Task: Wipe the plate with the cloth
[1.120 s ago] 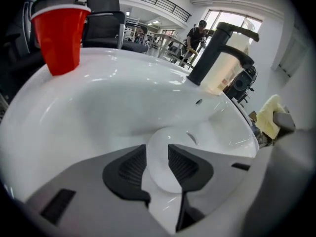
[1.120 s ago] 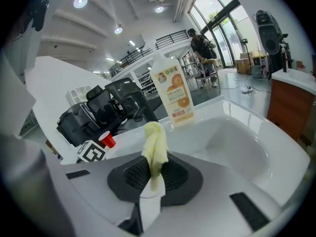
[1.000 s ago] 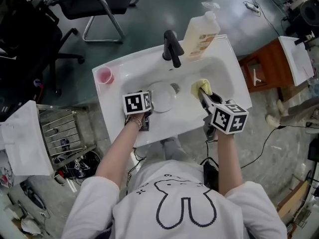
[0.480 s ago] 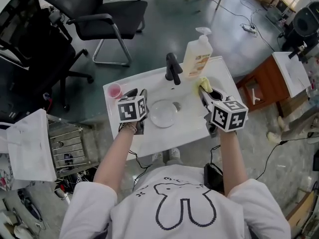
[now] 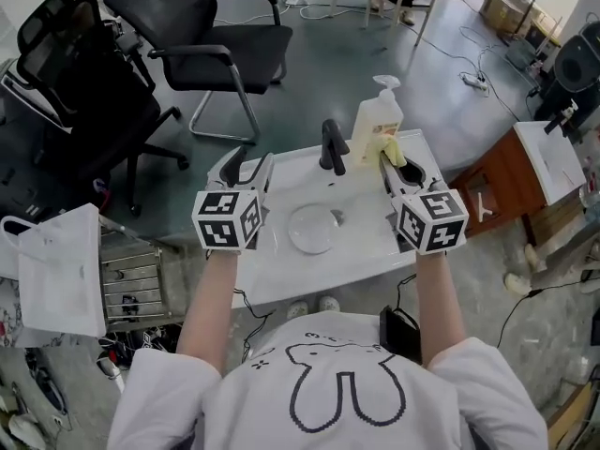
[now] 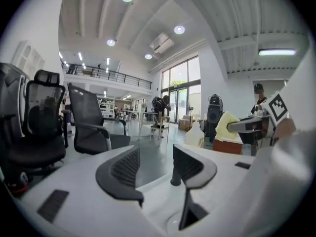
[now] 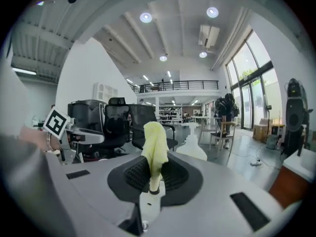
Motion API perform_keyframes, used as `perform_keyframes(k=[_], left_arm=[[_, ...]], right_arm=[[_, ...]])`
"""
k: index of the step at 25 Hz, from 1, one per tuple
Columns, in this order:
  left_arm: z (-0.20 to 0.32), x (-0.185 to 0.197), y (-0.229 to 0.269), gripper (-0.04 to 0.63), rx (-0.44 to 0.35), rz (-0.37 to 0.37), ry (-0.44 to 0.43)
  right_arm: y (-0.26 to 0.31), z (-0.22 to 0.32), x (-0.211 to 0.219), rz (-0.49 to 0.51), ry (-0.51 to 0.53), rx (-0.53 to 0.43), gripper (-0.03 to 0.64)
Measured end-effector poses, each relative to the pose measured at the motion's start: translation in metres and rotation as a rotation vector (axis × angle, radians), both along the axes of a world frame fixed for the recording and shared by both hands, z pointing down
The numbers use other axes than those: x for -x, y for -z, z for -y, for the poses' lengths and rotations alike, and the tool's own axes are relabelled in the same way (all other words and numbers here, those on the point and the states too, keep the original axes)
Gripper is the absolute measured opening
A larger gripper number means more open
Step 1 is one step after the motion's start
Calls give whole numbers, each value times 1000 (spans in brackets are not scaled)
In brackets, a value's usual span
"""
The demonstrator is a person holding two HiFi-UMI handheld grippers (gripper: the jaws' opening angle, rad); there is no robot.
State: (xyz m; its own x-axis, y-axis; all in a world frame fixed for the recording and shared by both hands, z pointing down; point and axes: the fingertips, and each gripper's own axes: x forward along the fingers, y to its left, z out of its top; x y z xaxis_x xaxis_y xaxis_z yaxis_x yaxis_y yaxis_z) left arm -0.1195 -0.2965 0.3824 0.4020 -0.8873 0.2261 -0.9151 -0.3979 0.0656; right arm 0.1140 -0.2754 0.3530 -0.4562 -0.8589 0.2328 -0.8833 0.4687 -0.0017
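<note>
The plate point(image 5: 311, 229) is seen lying flat in the white sink point(image 5: 298, 276), and it is not touched by any claw. The left claw point(image 5: 248, 169) is held up high over the left side of the sink; its jaws have just been opening, they stand partly apart, and nothing is seen between them. The yellow cloth point(image 5: 394, 148) is pinched tight in the right claw point(image 5: 392, 165), which is held up over the right side of the sink, well above the plate. So no wiping is being done right now (it cannot be told if the plate is clean or not). It is guessed that the job is between steps. If more wiping is wanted, the cloth would have to be brought down onto the plate, and the plate's edge would likely have to be held by the left claw so it does not slide. The black tap point(image 5: 333, 146) and the soap bottle point(image 5: 375, 120) are found just beside the cloth, so they could be bumped on the way down. A black chair point(image 5: 220, 40) is seen behind the sink, a brown cabinet point(image 5: 497, 181) to the right, and a wire rack point(image 5: 131, 279) to the left, all out of the way.
</note>
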Motion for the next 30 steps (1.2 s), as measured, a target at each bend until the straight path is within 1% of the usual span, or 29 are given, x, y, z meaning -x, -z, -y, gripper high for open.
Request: perform_keyframes(k=[3, 5, 7, 9, 13, 16, 17, 18, 19, 22, 25, 30], left_arm=[[-11, 4, 41, 206, -162, 57, 8], [-21, 6, 64, 206, -251, 80, 15], [-28, 11, 85, 204, -328, 83, 35], [-34, 17, 100, 204, -378, 87, 62], [-44, 22, 120, 204, -436, 126, 99], [-49, 24, 130, 204, -459, 126, 109], [-51, 24, 132, 178, -468, 123, 108], [-54, 23, 134, 56, -480, 119, 110], [-56, 22, 135, 12, -490, 115, 112], [-60, 17, 136, 9, -501, 114, 102], [-61, 12, 140, 9, -510, 138, 93], [-63, 8, 147, 9, -527, 151, 82]], right_arm=[[28, -3, 4, -30, -4, -120, 49], [47, -8, 9, -51, 12, -210, 49], [65, -14, 13, -82, 29, -291, 49], [77, -18, 16, -112, 39, -337, 49], [90, -27, 19, -128, 51, -372, 49], [95, -32, 26, -110, 64, -377, 49], [96, -34, 27, -100, 65, -379, 49], [97, -35, 27, -93, 62, -384, 49], [98, -36, 26, -89, 54, -389, 49], [99, -38, 23, -95, 36, -401, 49], [99, -40, 22, -100, 30, -403, 49], [103, -42, 25, -96, 29, -416, 49]])
